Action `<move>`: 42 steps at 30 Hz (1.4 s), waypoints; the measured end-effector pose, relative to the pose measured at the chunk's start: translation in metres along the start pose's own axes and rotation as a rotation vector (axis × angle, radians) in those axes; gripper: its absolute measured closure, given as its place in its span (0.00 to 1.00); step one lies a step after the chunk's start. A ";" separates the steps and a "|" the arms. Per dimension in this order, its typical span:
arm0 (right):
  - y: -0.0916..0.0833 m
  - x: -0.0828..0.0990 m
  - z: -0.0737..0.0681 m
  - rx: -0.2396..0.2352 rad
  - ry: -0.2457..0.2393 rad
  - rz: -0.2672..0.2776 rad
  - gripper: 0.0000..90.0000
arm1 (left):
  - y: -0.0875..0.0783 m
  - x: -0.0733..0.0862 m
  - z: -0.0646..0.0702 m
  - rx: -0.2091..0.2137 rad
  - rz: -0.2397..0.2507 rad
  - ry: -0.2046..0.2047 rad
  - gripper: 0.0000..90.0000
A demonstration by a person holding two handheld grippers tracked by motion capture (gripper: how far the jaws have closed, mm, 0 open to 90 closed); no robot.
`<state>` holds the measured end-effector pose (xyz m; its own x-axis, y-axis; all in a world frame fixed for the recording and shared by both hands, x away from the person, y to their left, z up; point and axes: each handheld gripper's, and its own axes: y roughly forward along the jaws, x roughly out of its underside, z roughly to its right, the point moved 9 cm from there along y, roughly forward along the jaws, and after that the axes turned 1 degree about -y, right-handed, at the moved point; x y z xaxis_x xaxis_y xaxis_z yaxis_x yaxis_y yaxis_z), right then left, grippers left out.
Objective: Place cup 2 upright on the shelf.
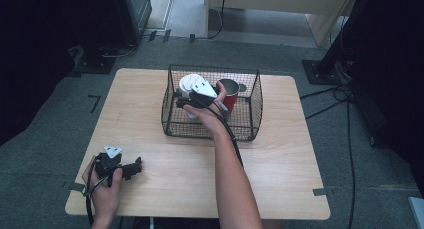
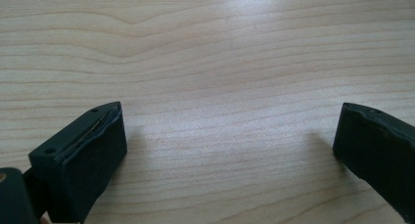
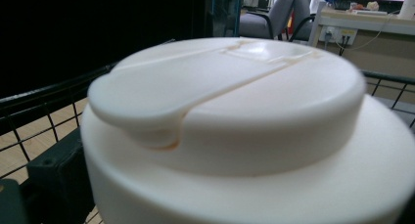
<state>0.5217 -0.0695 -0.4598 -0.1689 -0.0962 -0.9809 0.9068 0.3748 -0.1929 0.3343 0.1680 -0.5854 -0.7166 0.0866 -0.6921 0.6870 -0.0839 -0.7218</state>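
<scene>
Right gripper (image 1: 186, 100) in wire basket (image 1: 250, 120), frame centre, fingers around white lidded bottle (image 3: 235, 131), likely gripping to lift; red cup (image 1: 230, 95) beside. Left gripper (image 2: 230, 150) lower left, fingers wide apart, empty over bench (image 2: 220, 48).

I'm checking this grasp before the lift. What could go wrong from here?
1. The right gripper sits at the white bottle just under its cap; one jaw shows beside it, so the grip may be high and could slip or tip the bottle.
2. The red cup stands beside the bottle inside the wire basket; a swing could knock it.
3. The basket's rim may catch the gripper or its cable on the way out.
</scene>
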 end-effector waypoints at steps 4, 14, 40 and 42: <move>-0.004 -0.008 0.003 -0.004 0.000 0.028 0.00 | 0.000 0.000 0.000 0.000 0.000 0.000 0.00; -0.017 -0.030 0.009 -0.013 -0.014 0.060 0.00 | 0.000 0.000 0.000 0.000 -0.002 0.003 0.00; -0.085 -0.057 0.048 0.044 -0.010 0.106 0.00 | 0.000 0.000 0.000 -0.001 -0.001 0.002 0.00; -0.090 -0.057 0.052 0.046 -0.007 0.108 0.00 | 0.000 0.000 0.000 0.000 0.000 -0.001 0.00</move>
<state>0.4700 -0.1455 -0.3857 -0.0671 -0.0638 -0.9957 0.9365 0.3402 -0.0850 0.3343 0.1679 -0.5854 -0.7165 0.0858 -0.6923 0.6873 -0.0834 -0.7216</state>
